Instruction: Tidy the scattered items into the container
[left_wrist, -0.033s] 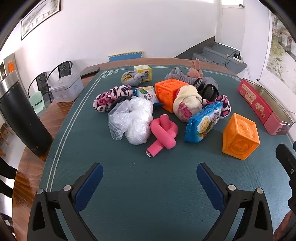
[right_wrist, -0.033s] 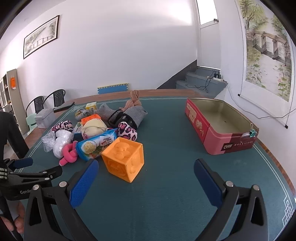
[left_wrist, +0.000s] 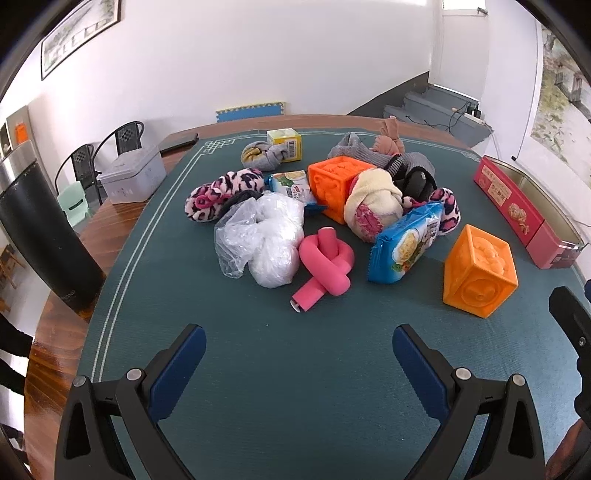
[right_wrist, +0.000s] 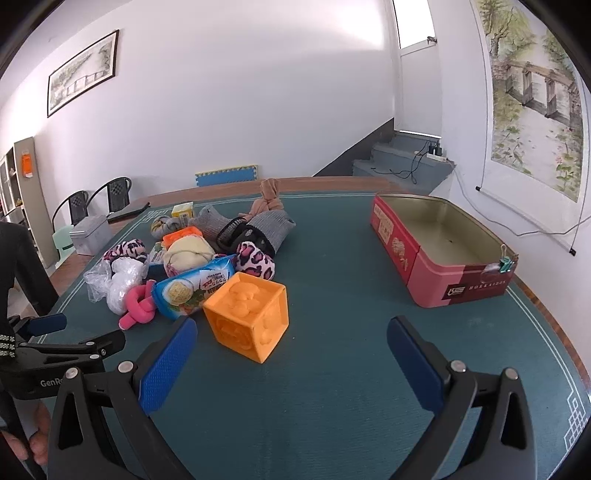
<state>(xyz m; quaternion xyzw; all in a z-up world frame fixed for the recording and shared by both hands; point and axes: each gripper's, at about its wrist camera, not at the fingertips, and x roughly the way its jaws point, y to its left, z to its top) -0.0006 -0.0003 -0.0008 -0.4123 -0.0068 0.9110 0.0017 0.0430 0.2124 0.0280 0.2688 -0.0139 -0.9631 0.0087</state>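
Note:
A pile of items lies on the green mat: a knotted pink foam tube (left_wrist: 327, 266), a clear plastic bag (left_wrist: 266, 236), a blue snack packet (left_wrist: 406, 245), pink leopard socks (left_wrist: 221, 192), a cream bundle (left_wrist: 373, 206), a yellow box (left_wrist: 285, 144) and two orange cubes (left_wrist: 480, 271) (left_wrist: 332, 184). The open red tin (right_wrist: 443, 258) stands empty at the right. My left gripper (left_wrist: 298, 334) is open, short of the pink tube. My right gripper (right_wrist: 292, 325) is open, just before the nearer orange cube (right_wrist: 247, 314). Neither holds anything.
A grey lidded tin (left_wrist: 133, 177) sits on the bare wooden table edge at the left, beside a tall black cylinder (left_wrist: 44, 236). A green binder clip (right_wrist: 506, 264) hangs on the red tin's near corner. Bare mat lies between the pile and the tin.

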